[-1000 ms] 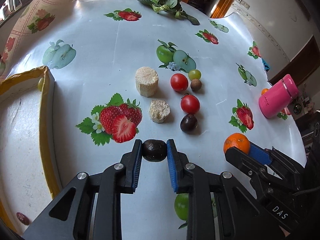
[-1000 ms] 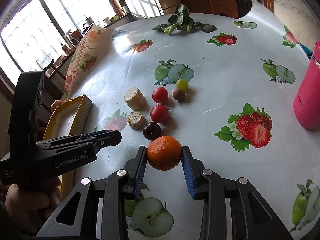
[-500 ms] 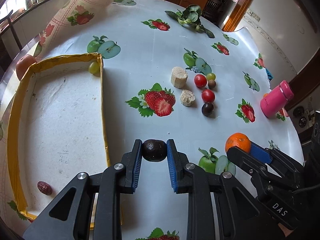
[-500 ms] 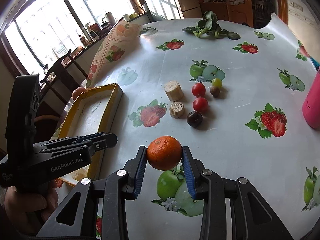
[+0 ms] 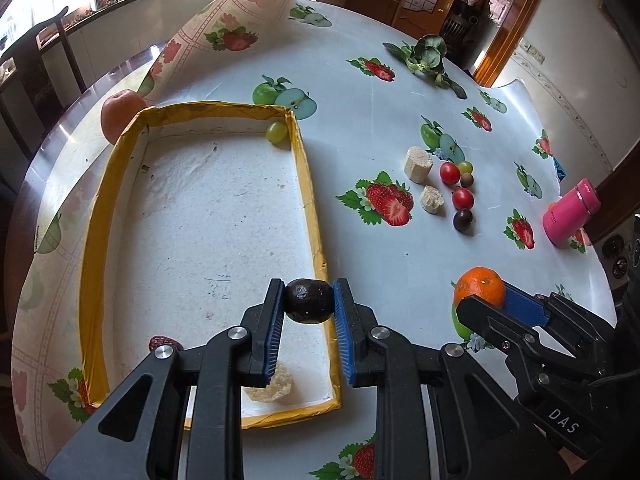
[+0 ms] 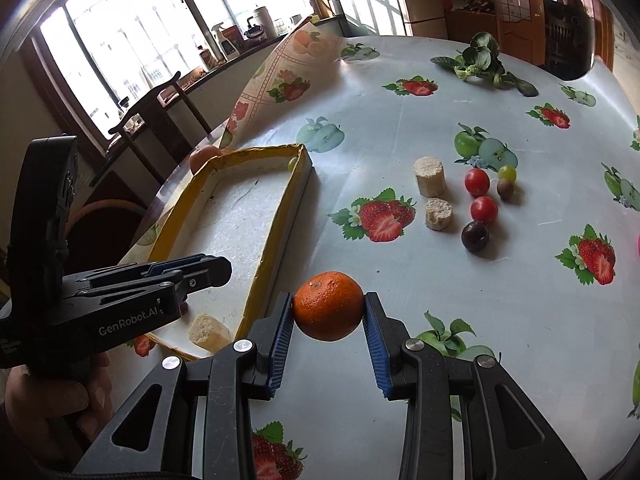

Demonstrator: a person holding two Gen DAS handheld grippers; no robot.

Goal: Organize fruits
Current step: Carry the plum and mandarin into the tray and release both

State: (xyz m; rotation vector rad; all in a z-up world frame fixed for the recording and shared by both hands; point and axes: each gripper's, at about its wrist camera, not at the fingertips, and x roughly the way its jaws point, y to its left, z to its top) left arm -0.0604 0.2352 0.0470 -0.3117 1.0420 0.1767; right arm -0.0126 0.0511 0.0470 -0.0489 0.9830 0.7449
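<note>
A: Windows and a sill with bottles and a kettle fill the background; below them, a round desk [image 5: 360, 128] under a fruit-print cloth.

B: Largest item on it?

A: Shallow tray [image 5: 96, 240], yellow rim, white floor, at the desk's left side. Inside it: a green grape [image 5: 277, 132] in the far right corner, a pale cut chunk [image 5: 276, 390] near the front edge, a small dark red fruit [image 5: 160, 342] by the left front. An apple [image 5: 118, 114] sits outside, touching the far left corner.

B: Grippers?

A: Left gripper [image 5: 308, 304] is clenched on a dark round fruit [image 5: 308, 301], both blue pads against it, held above the tray's right rim near the front. Right gripper [image 6: 328, 308] is clamped on an orange [image 6: 328, 306], held over the cloth just right of the tray. A hand [image 6: 44, 404] holds the left gripper's handle.

B: Loose fruit on the cloth?

A: Cluster well right of the tray: two pale chunks [image 5: 418, 164], two red tomatoes [image 5: 450, 173], a green grape [image 5: 465, 167], a small brown fruit [image 5: 466, 180], a dark plum [image 5: 463, 221].

B: Other items?

A: Pink bottle [image 5: 570, 216] lying near the right edge; leafy greens [image 5: 428, 56] at the far side.
</note>
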